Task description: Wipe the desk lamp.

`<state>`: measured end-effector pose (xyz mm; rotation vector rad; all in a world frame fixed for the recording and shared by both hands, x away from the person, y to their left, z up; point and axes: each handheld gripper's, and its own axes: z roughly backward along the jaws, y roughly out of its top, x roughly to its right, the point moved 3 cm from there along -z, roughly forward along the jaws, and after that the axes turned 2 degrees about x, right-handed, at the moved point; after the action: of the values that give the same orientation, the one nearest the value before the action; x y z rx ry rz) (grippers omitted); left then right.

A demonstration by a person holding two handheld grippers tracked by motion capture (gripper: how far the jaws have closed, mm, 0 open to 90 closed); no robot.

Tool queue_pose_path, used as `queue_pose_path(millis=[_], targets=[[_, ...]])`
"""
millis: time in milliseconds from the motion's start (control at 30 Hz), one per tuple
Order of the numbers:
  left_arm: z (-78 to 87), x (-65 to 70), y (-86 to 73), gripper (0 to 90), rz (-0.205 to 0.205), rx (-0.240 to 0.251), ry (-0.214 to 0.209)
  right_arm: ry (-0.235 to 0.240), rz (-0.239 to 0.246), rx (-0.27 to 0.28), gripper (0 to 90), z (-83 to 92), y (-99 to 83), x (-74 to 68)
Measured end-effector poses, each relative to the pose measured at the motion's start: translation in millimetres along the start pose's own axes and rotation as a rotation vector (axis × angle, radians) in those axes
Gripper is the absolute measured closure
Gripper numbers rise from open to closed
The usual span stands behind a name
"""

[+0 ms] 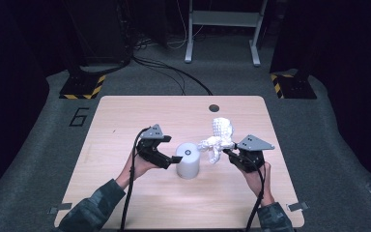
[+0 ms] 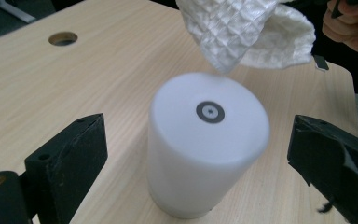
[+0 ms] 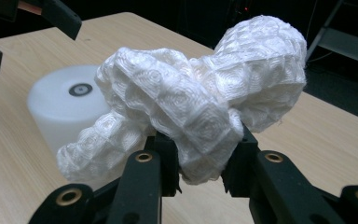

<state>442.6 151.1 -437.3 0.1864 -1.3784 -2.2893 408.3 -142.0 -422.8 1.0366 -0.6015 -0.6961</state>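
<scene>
A white cylinder (image 1: 188,162) with a small dark ring on its top stands upright at the middle of the wooden table (image 1: 125,116). My left gripper (image 1: 170,158) is open at its left side. In the left gripper view the cylinder (image 2: 205,149) stands between the two black jaws with a gap on each side. My right gripper (image 1: 232,154) is shut on a crumpled white textured cloth (image 1: 218,137), held above the table just right of the cylinder. In the right gripper view the cloth (image 3: 205,93) bulges out over the jaws, with the cylinder (image 3: 65,107) behind it at the left.
A round cable hole (image 1: 214,108) sits near the table's far edge. Beyond the table lie floor cables (image 1: 174,72), two yellow-and-black striped bases (image 1: 83,87) and a grey metal stand (image 1: 222,29). Bare tabletop lies left, right and in front of the cylinder.
</scene>
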Motion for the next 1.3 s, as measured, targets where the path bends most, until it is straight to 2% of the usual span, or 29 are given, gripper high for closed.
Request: queue_pose_path(millis=[100,233,367,400,467,500,567,600,700,733,767,833,867,933,967,1000,1300], targets=[[-3.2,-1.3,-4.8,3.9,-0.002,-0.004,-0.006,-0.004,0.0,-0.011,71.4,2.1,-4.1,1.5],[-8.5,-0.6,-8.3,3.5,0.015,-0.012,-0.015,0.004,0.003,-0.056,71.4,2.5,-14.9,0.6],[-12.4,0.8,-8.2,3.3,-0.014,-0.026,-0.025,0.018,0.029,-0.092,71.4,-0.3,-21.6,-2.5],[-14.0,0.9,-8.1,3.4,-0.024,-0.032,-0.018,0.027,0.05,-0.116,71.4,-3.1,-24.2,-5.9],[-15.1,1.5,-8.3,3.6,-0.019,-0.029,-0.025,0.031,0.05,-0.122,71.4,-4.7,-25.0,-8.3],[-16.4,1.0,-8.5,3.6,-0.026,-0.033,-0.026,0.048,0.067,-0.14,71.4,-8.9,-25.3,-13.3],[-16.7,1.3,-8.8,3.9,-0.023,-0.042,-0.035,0.07,0.091,-0.149,71.4,-13.8,-24.8,-17.5],[-17.7,0.9,-9.0,3.9,-0.033,-0.04,-0.03,0.07,0.091,-0.149,71.4,-13.8,-24.8,-17.5],[-20.1,2.4,-10.1,5.9,-0.033,-0.046,-0.048,0.094,0.094,-0.162,71.4,-18.9,-23.5,-23.6],[-21.2,2.0,-10.4,6.5,-0.043,-0.047,-0.042,0.108,0.108,-0.161,71.3,-21.3,-22.2,-25.2],[-21.6,2.6,-10.6,7.1,-0.038,-0.055,-0.055,0.115,0.112,-0.161,71.3,-22.2,-21.6,-25.7],[-23.6,3.3,-11.2,8.3,-0.043,-0.047,-0.047,0.106,0.11,-0.166,71.3,-22.5,-21.3,-26.8],[-23.9,3.4,-11.3,9.1,-0.045,-0.05,-0.061,0.12,0.118,-0.167,71.3,-22.9,-20.6,-27.0],[-25.7,4.0,-12.0,12.2,-0.046,-0.042,-0.054,0.13,0.128,-0.165,71.3,-23.5,-19.3,-28.3],[-25.6,4.1,-12.1,13.7,-0.05,-0.05,-0.066,0.136,0.137,-0.165,71.3,-24.2,-18.5,-28.5],[-26.9,4.4,-12.2,13.7,-0.06,-0.045,-0.053,0.139,0.138,-0.172,71.3,-24.9,-17.2,-30.3],[-26.1,4.2,-12.5,14.1,-0.065,-0.043,-0.058,0.18,0.159,-0.201,71.2,-29.2,-10.6,-35.5]])
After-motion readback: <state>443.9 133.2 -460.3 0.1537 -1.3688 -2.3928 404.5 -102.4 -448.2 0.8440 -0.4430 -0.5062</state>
